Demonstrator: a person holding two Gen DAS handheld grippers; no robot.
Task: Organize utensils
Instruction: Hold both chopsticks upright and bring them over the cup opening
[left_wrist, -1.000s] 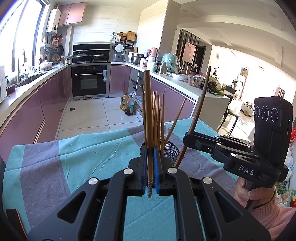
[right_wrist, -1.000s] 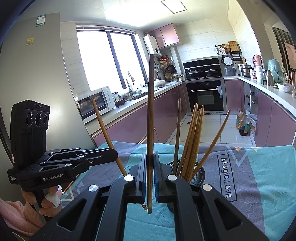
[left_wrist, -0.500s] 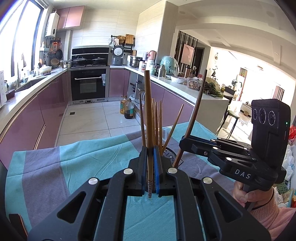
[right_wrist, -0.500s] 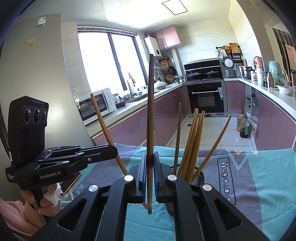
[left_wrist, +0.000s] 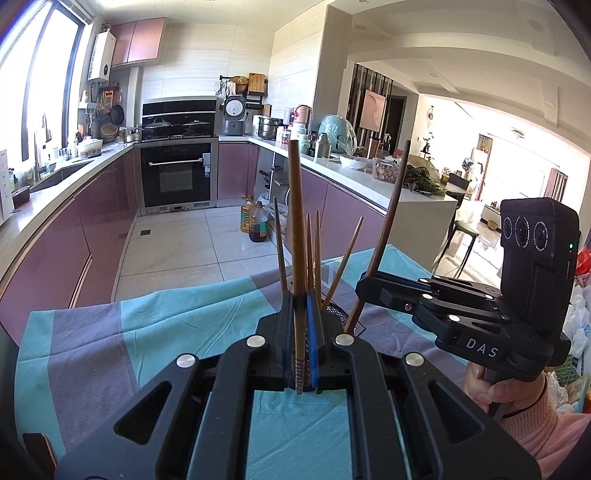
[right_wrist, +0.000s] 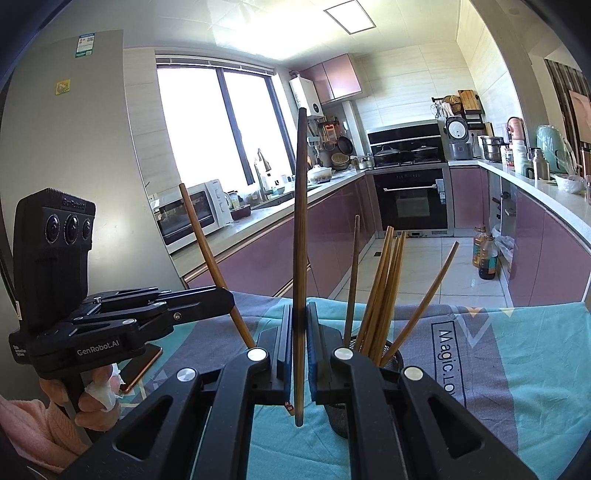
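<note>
Teal-and-grey tablecloth (right_wrist: 535, 369) with black mesh holder (right_wrist: 338, 417) and phone (right_wrist: 142, 363).

A dark mesh holder (right_wrist: 393, 356) stands on the cloth-covered surface (right_wrist: 535, 369), several brown wooden chopsticks (right_wrist: 384, 291) fanning from it toward 12 and 1 o'clock. Two more chopsticks are held upright: a darker one (right_wrist: 300, 258) and a lighter one (left_wrist: 297, 236).

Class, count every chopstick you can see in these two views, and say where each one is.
About 8: one clamped in the left gripper, one in the right gripper, roughly six standing in the mesh holder. The bunched chopsticks overlap, so some may be hidden.
</note>
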